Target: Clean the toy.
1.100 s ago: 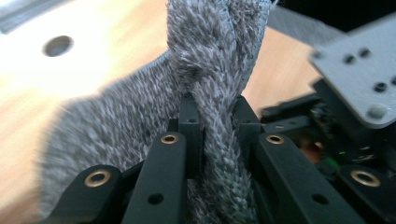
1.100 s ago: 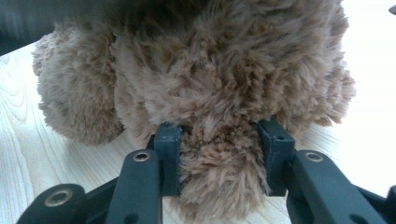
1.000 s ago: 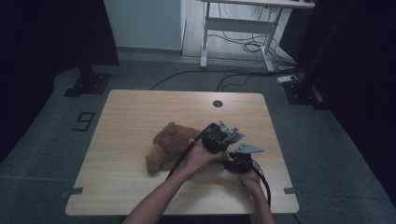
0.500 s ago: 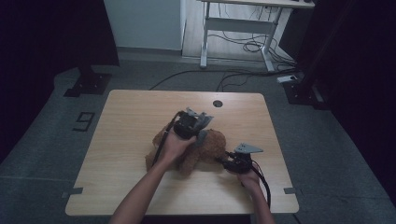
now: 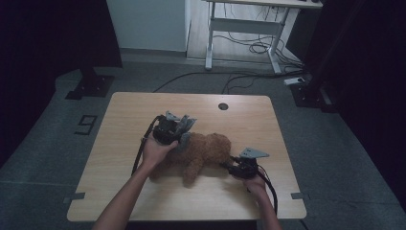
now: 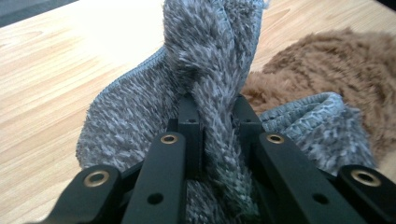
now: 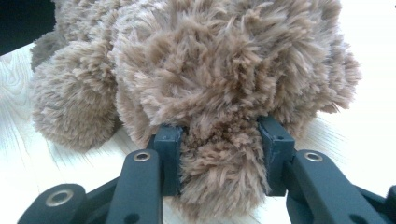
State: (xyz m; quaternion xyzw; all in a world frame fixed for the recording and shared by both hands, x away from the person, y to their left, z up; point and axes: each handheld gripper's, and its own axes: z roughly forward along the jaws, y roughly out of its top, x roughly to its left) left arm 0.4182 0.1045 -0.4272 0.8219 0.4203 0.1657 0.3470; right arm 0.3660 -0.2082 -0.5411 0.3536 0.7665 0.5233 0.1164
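Note:
A brown plush toy (image 5: 206, 152) lies on the wooden table (image 5: 129, 115). My left gripper (image 5: 184, 134) sits at the toy's left end, shut on a fuzzy grey knitted garment (image 6: 215, 79) that bunches up between its jaws, with the brown plush (image 6: 327, 70) just behind it. The grey cloth (image 5: 182, 143) peeks out under that gripper in the high view. My right gripper (image 5: 229, 166) is at the toy's right end near the table's front, shut on a limb of the plush (image 7: 219, 140) that fills the gap between its pads.
A round cable hole (image 5: 222, 106) sits near the table's far edge. A white desk frame (image 5: 239, 28) with cables stands on the floor beyond. Tape marks (image 5: 74, 196) lie at the front corners.
My left hand has swept from beside the right gripper to the left across the toy, carrying the grey cloth with it. The right gripper has stayed put.

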